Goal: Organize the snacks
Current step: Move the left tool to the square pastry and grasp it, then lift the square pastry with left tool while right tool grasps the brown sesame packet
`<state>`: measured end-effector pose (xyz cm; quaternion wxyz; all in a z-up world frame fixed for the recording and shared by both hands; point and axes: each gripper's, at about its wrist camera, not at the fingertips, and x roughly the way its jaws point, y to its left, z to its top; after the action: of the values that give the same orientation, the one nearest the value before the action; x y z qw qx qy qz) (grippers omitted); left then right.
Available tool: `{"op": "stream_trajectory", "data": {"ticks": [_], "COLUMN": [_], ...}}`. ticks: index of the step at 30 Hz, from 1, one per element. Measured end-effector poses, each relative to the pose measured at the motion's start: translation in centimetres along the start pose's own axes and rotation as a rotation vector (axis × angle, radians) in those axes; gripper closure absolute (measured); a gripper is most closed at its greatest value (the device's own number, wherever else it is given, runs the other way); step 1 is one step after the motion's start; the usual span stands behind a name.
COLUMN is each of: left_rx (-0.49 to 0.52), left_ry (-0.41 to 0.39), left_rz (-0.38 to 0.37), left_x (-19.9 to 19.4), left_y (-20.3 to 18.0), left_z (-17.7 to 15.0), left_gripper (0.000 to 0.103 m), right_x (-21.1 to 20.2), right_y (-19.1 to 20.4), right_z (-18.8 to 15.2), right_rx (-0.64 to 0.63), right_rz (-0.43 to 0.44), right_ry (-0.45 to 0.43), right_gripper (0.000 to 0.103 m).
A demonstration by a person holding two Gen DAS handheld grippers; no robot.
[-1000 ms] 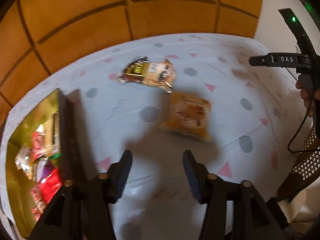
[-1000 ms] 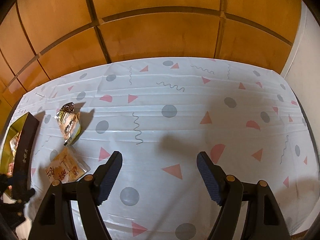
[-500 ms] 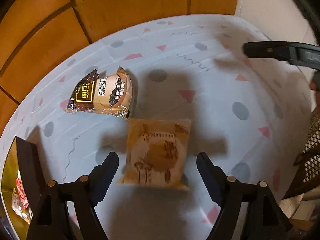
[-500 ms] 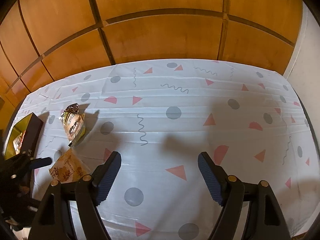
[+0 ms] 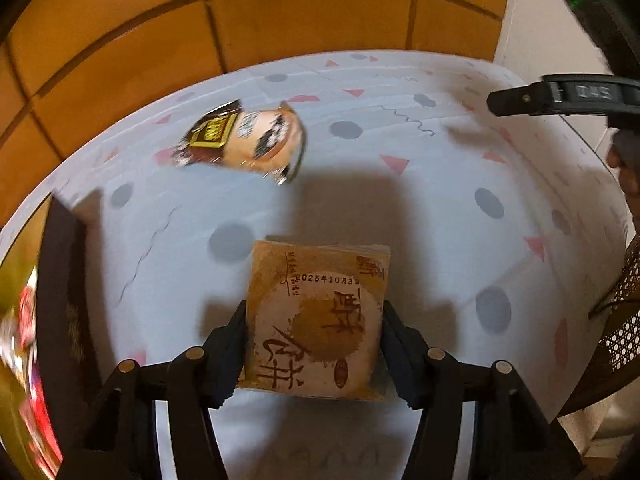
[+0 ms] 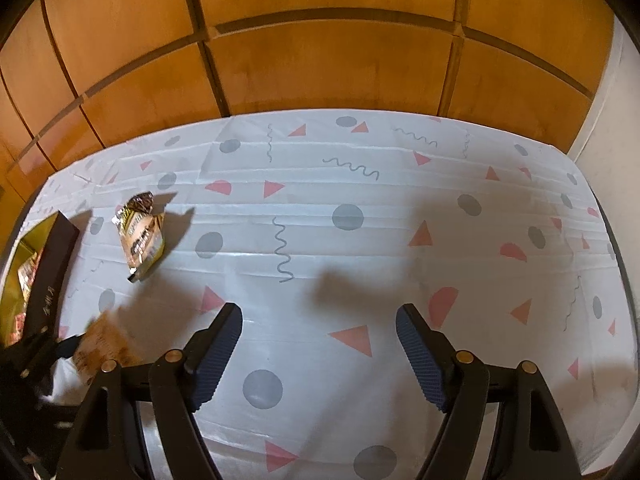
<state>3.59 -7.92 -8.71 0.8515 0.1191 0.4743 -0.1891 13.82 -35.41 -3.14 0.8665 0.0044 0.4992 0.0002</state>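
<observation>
Two snack packets lie on the patterned tablecloth (image 6: pixel 320 240), and the box (image 6: pixel 48 276) at its left edge serves as the landmark here. The box has a dark outer wall and a gold inside, with red and other coloured wrappers already in it, though these are blurred in the left wrist view.

The orange packet (image 5: pixel 316 320), printed with brown characters and a date line, lies flat on the cloth a little to the right of the box. The left gripper (image 5: pixel 314 350) stands over it with one finger against each side edge. Its jaws have just been closing, and the packet is between them; the pads appear to touch or nearly touch the edges, but whether they press on them cannot be told. In the right wrist view this same packet (image 6: pixel 102 344) shows blurred, just right of the box's near corner.

The brown-and-gold packet (image 5: pixel 244 140) lies farther from the camera than the orange one, also to the right of the box and apart from both.

The right gripper (image 6: pixel 319 354) hangs over bare cloth well to the right of the box, its jaws wide with nothing between them. From the left wrist view it (image 5: pixel 560 96) shows as a dark bar at the right edge, with part of a hand (image 5: pixel 626 168) beneath it.

A wooden panelled wall (image 6: pixel 320 60) rises behind the table.
</observation>
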Motion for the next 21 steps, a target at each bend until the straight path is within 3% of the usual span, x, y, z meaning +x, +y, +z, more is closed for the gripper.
{"op": "stream_trajectory", "data": {"ticks": [4, 13, 21], "left_rx": [-0.038, -0.054, -0.063], "left_ry": [-0.066, -0.144, -0.172], "left_rz": [0.014, 0.006, -0.004], "left_x": [-0.9, -1.0, -1.2], "left_y": [0.4, 0.6, 0.7], "left_z": [-2.1, -3.0, -3.3], "left_gripper": [0.041, 0.041, 0.041], "right_x": [0.6, 2.1, 2.3], "right_y": [0.5, 1.2, 5.0], "right_z": [-0.3, -1.0, -1.3], "right_rx": [-0.025, -0.068, -0.165], "right_rz": [-0.017, -0.038, 0.087], "right_ry": [0.025, 0.094, 0.125], "right_gripper": [0.023, 0.023, 0.023]}}
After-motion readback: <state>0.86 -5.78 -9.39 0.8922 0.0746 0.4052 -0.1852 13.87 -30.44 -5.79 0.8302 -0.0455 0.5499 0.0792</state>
